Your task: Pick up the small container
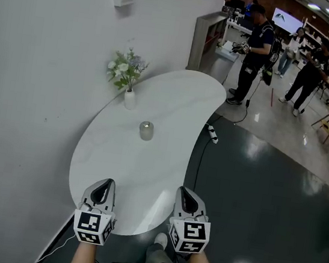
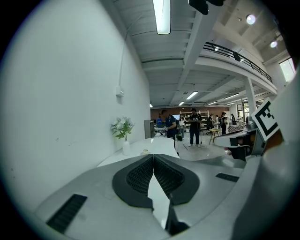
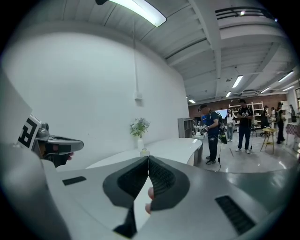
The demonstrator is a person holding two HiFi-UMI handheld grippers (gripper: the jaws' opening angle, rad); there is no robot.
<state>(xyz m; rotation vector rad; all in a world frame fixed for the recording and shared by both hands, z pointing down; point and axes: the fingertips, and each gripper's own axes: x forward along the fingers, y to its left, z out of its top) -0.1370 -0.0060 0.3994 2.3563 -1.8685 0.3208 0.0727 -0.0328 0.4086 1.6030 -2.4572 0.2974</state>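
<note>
I hold the left gripper (image 1: pixel 108 182) and the right gripper (image 1: pixel 182 190) side by side over the near end of the white table (image 1: pixel 176 93), each pointing along the tabletop and slightly downward. Both pairs of jaws are closed tip to tip with nothing between them, as each gripper view confirms. The small container (image 1: pixel 146 130) stands upright on the middle of the table, well apart from both grippers and untouched. It sits just in front of a white vase (image 1: pixel 130 99) of flowers placed against the wall (image 1: pixel 42 50). The container's free side faces me, so an approach from my end looks unobstructed. In my judgement this is the approach stage: one gripper must open before reaching the container. The vase close behind it limits how far forward a gripper should travel.
</note>
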